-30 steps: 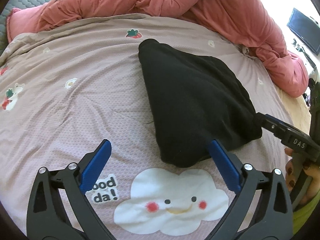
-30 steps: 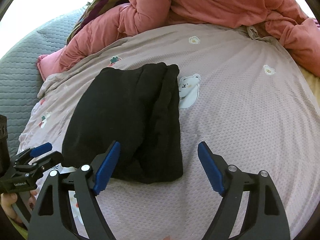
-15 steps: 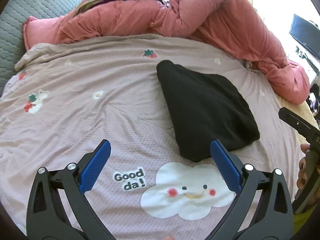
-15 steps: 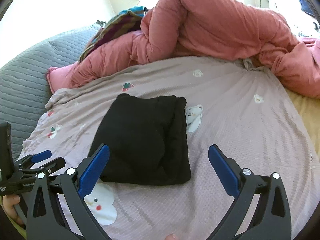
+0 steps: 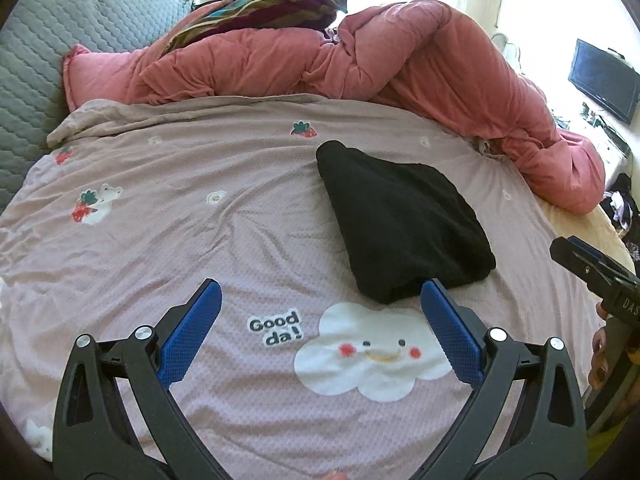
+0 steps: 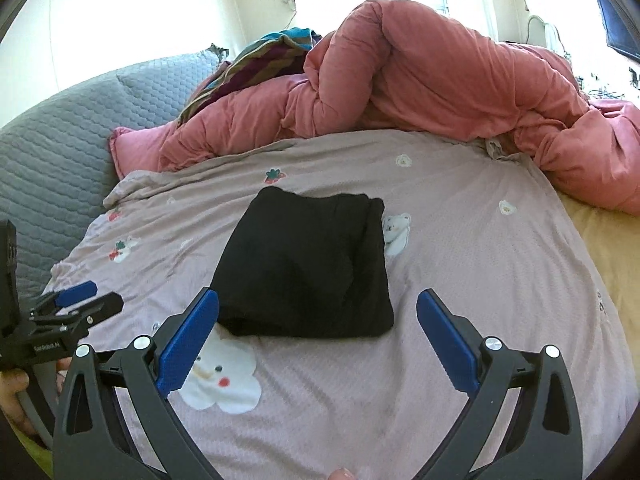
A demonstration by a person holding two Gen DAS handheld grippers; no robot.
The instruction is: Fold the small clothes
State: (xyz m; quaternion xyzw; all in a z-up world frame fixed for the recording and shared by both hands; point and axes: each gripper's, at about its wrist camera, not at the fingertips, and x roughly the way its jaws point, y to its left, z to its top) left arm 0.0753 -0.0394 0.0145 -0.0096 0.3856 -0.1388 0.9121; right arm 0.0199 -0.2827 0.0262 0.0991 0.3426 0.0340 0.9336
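Both our tools empty, the fold lying loose on the bed

Nearest, our left gripper (image 5: 320,320) and right gripper (image 6: 318,328) hang with blue pads wide apart, gripping nothing. Beyond them the black garment (image 6: 308,268) lies folded on the mauve bedsheet (image 5: 180,232); we judge a careless pad could snag its near edge and undo the fold. Behind it slumps the pink duvet (image 6: 440,92).

Home bedroom: bed (image 5: 240,216), rumpled duvet (image 5: 420,56).
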